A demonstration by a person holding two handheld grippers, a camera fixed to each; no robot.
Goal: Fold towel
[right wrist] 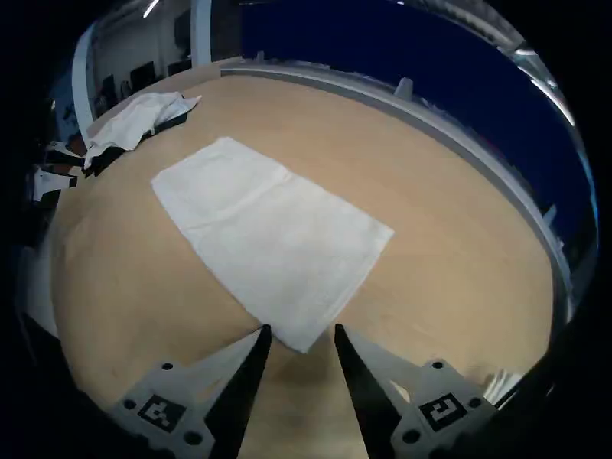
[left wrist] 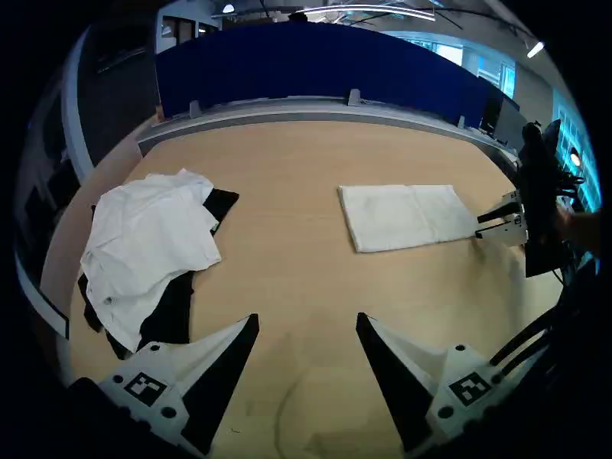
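The left gripper (left wrist: 307, 315) and right gripper (right wrist: 301, 327) each have two pointed white fingers (left wrist: 191, 356) with black inner faces. Each finger base carries a square black-and-white marker (left wrist: 145, 387) and dark screws (left wrist: 155, 346).

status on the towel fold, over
Left gripper open, over table. Right gripper open, straddling near corner of towel. Towel flat on table. Clothes pile well apart, not in the way.

Under white shirt (left wrist: 149, 245), black garment (left wrist: 174, 310) mostly hidden; hand (left wrist: 583, 229) cut off at view's edge.
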